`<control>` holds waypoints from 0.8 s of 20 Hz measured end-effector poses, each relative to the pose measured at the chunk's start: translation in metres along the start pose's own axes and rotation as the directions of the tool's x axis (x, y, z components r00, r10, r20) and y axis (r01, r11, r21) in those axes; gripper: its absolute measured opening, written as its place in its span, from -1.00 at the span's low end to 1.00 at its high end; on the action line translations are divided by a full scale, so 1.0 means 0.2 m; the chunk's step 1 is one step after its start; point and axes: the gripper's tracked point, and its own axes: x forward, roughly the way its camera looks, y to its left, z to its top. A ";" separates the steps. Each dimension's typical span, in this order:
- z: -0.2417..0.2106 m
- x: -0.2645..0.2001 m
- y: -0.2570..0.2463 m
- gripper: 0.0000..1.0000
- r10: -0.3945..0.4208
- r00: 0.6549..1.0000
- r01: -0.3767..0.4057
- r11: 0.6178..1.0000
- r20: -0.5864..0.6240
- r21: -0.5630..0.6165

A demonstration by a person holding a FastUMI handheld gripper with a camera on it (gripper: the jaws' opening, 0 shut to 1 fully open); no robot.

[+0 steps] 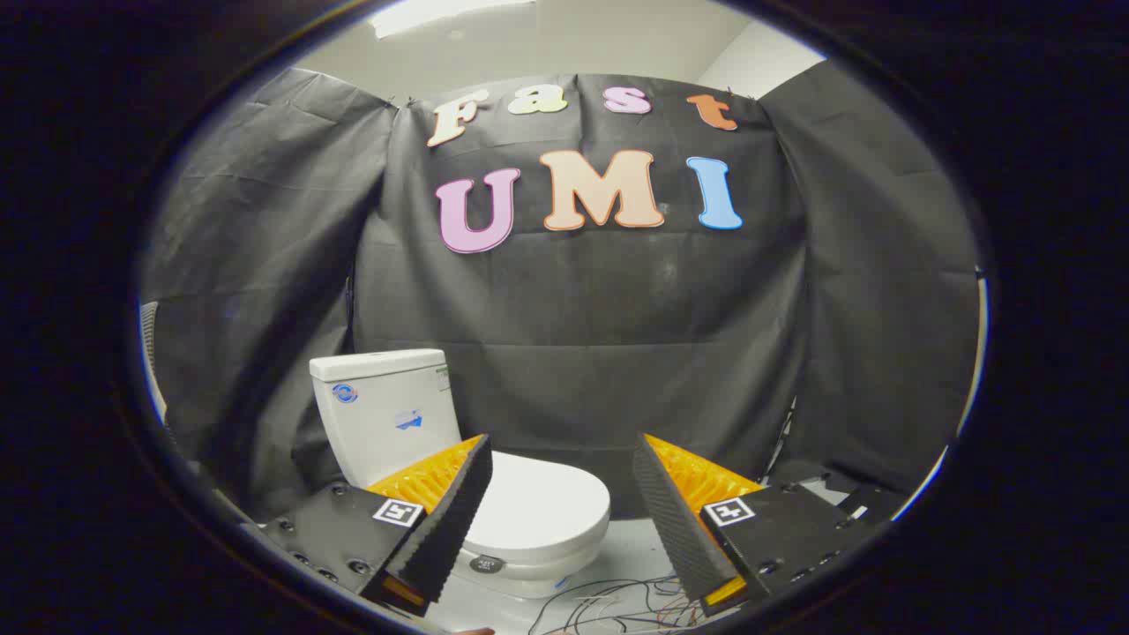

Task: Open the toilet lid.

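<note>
A white toilet stands on the floor against the black cloth wall. Its lid (pixel 540 507) lies flat and closed over the bowl, and its tank (pixel 384 413) rises behind it on the left. My gripper (pixel 561 454) is open, with a wide gap between the fingers and nothing held. It hovers above and in front of the toilet. The left finger (pixel 445 520) overlaps the lid's left part and the tank's lower corner. The lid's front edge lies between the fingers, below and beyond them, with no contact.
Loose thin wires (pixel 609 604) lie tangled on the pale floor just in front of the toilet bowl. Black cloth walls close the booth on three sides. Part of a chair (pixel 150 339) shows at the far left.
</note>
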 end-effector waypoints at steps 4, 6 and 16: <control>0.00 0.00 0.00 0.99 0.000 1.000 0.000 1.000 0.000 0.000; 0.00 0.00 0.00 0.99 -0.001 1.000 0.001 1.000 0.000 0.000; -0.03 0.10 0.01 0.50 -0.005 1.000 0.004 1.000 -0.030 -0.004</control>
